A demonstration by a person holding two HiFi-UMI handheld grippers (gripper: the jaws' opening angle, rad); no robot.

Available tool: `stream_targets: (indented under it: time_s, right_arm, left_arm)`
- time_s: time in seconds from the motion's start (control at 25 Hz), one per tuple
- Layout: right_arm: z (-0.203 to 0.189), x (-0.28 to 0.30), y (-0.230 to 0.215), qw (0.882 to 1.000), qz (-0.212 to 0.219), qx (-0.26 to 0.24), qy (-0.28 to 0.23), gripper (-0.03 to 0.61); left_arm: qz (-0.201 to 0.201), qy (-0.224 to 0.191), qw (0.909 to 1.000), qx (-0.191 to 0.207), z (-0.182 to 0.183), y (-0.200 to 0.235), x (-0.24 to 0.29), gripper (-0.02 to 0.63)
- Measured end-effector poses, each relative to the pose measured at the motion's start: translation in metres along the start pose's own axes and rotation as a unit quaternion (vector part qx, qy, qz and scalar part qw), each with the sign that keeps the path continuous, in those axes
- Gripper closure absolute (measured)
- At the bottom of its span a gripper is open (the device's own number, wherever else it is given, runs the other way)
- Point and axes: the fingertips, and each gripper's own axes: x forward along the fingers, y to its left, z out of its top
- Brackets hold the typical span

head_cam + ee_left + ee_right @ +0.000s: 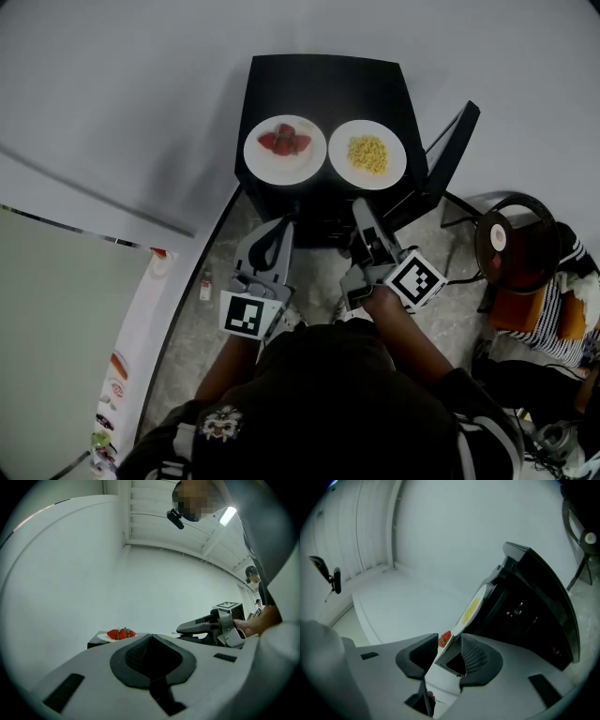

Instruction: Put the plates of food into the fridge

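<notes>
Two plates [285,149] [367,155], two tools [277,228] [361,206], one table [323,82]

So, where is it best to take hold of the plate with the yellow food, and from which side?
Probably the near rim, approached from the person's side. The plate lies flat on the black table, yellow food heaped mid-plate, so the rim is bare, and that edge faces the open right gripper. The strawberry plate crowds its left.
</notes>
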Motion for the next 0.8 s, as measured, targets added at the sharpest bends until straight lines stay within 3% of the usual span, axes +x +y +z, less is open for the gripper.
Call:
stream_targets:
  time_s: [0.16, 0.4, 0.8]
  right_arm:
    - [0.007, 0.004, -0.022, 0.996, -0.024, 0.087, -0.01, 0.423]
    - [0.011, 0.017, -0.04, 0.979, -0.039, 0.199, -0.023, 0.408]
    - [0.017, 0.025, -0.053, 0.964, -0.054, 0.259, -0.027, 0.41]
  left_arm:
    - [0.007, 0.0, 1.0, 0.001, -0.001, 0.006, -0.001, 0.592]
    - [0.009, 0.003, 0.9997, 0.023, -0.006, 0.017, -0.003, 0.592]
    - [0.01, 0.013, 0.9997, 0.018, -0.009, 0.014, -0.007, 0.592]
